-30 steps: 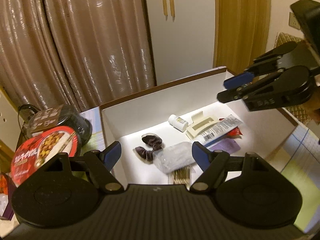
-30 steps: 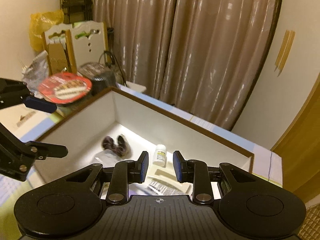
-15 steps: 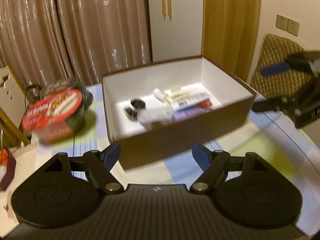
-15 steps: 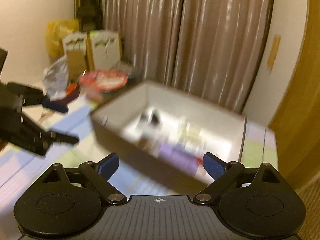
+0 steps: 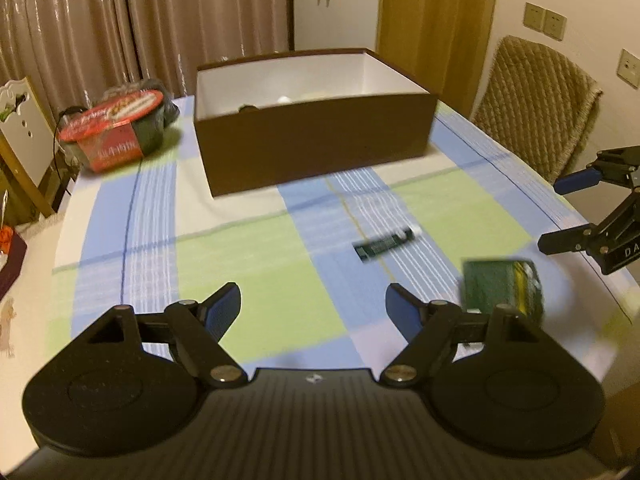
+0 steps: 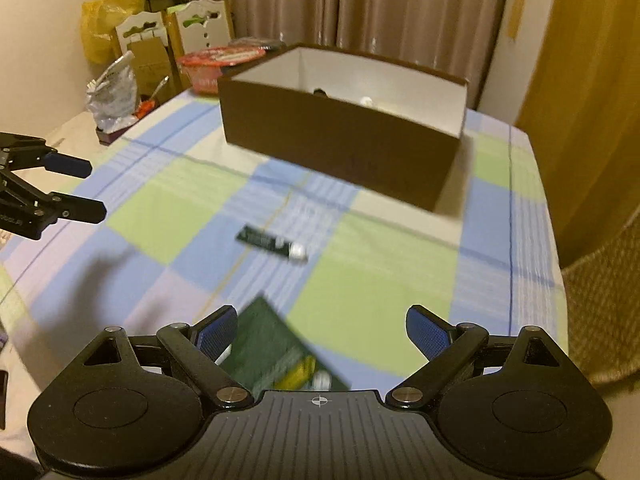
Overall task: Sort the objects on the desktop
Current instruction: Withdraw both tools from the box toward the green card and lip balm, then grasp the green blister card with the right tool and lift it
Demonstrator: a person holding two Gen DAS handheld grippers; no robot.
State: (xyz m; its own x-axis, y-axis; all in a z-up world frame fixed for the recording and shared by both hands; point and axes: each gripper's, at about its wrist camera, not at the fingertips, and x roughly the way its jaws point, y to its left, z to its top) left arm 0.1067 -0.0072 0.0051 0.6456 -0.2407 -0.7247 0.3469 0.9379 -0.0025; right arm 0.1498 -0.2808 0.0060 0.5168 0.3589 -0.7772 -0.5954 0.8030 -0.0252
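Observation:
A brown box (image 5: 316, 136) (image 6: 344, 136) with a white inside stands at the far side of the checked tablecloth (image 5: 248, 256); small items inside barely show over its wall. A dark green tube (image 5: 386, 243) (image 6: 274, 243) with a white cap lies on the cloth in front of it. A green packet (image 5: 502, 290) (image 6: 276, 354) lies nearer, just under my right gripper (image 6: 322, 330). Both grippers are open and empty. My left gripper (image 5: 313, 312) hovers over bare cloth, left of the packet. The right gripper (image 5: 568, 208) also shows at the right edge of the left wrist view.
A red-lidded food bowl (image 5: 116, 128) sits left of the box. A quilted chair (image 5: 536, 108) stands at the table's right. Cardboard, a yellow bag (image 6: 108, 24) and a foil bag (image 6: 112, 96) crowd the far left. The table edge (image 5: 592, 232) runs near the right gripper.
Both grippers have pulled back from over the box toward the near side of the table. The right gripper went from nearly closed to wide open. The tube and packet have come into view.

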